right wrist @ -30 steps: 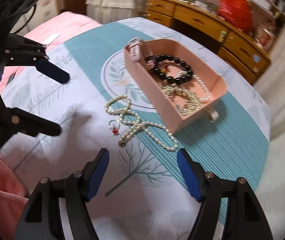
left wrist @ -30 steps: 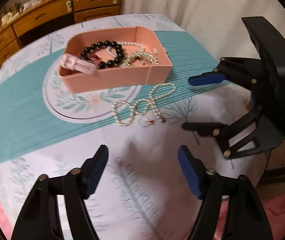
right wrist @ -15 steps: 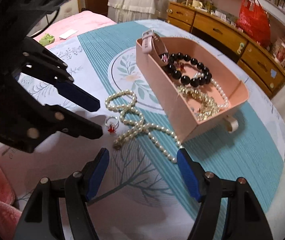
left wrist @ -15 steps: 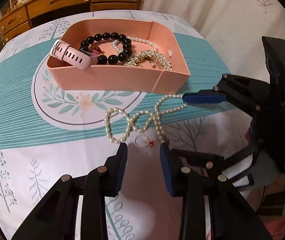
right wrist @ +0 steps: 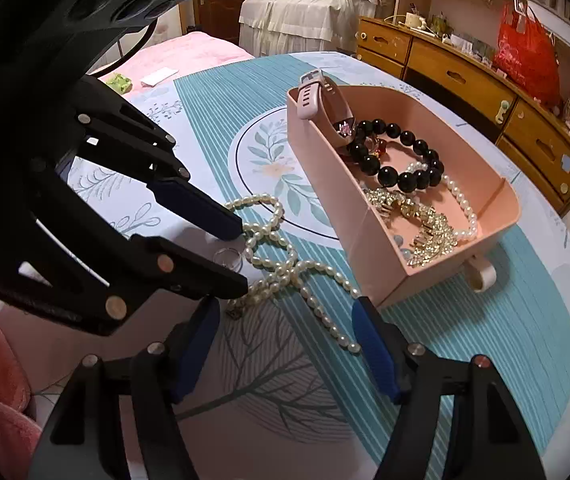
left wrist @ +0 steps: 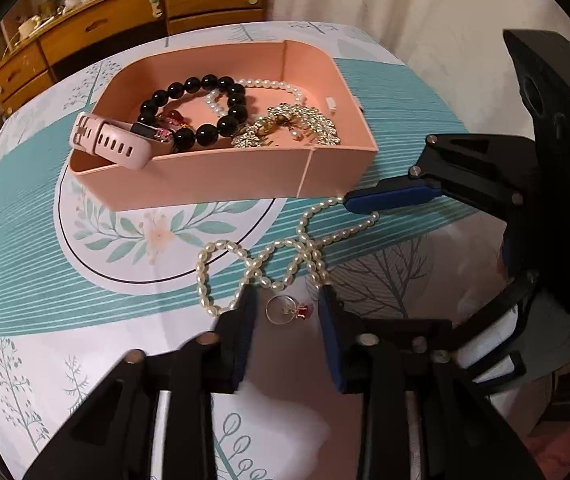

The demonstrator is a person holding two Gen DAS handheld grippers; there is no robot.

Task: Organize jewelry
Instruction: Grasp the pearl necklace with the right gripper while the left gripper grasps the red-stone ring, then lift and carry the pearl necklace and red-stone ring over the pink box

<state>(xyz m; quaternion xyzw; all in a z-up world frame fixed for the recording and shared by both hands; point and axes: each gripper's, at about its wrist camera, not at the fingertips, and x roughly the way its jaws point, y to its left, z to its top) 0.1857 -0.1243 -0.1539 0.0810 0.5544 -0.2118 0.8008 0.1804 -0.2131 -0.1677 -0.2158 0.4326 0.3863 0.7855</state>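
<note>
A pink tray (left wrist: 221,176) (right wrist: 325,184) on the round table holds a black bead bracelet (left wrist: 221,128), a pink watch (left wrist: 113,144), a pearl strand and gold jewelry (left wrist: 293,128). A pearl necklace (left wrist: 277,260) (right wrist: 285,268) lies looped on the cloth in front of the tray. A small ring with a red charm (left wrist: 285,308) (right wrist: 229,258) lies beside it. My left gripper (left wrist: 287,300) is open, low, its fingers on either side of the ring. My right gripper (right wrist: 285,312) is open, its fingers astride the necklace's tail end.
A wooden dresser (left wrist: 125,24) (right wrist: 485,80) stands behind the table, with a red bag (right wrist: 525,56) on it. A pink bed (right wrist: 189,52) lies beyond the table's far left. The table edge (right wrist: 565,360) runs close on the right.
My left gripper moved forward and down so its fingers now flank the ring. My right gripper moved in closer over the necklace's tail. The jewelry has not moved.
</note>
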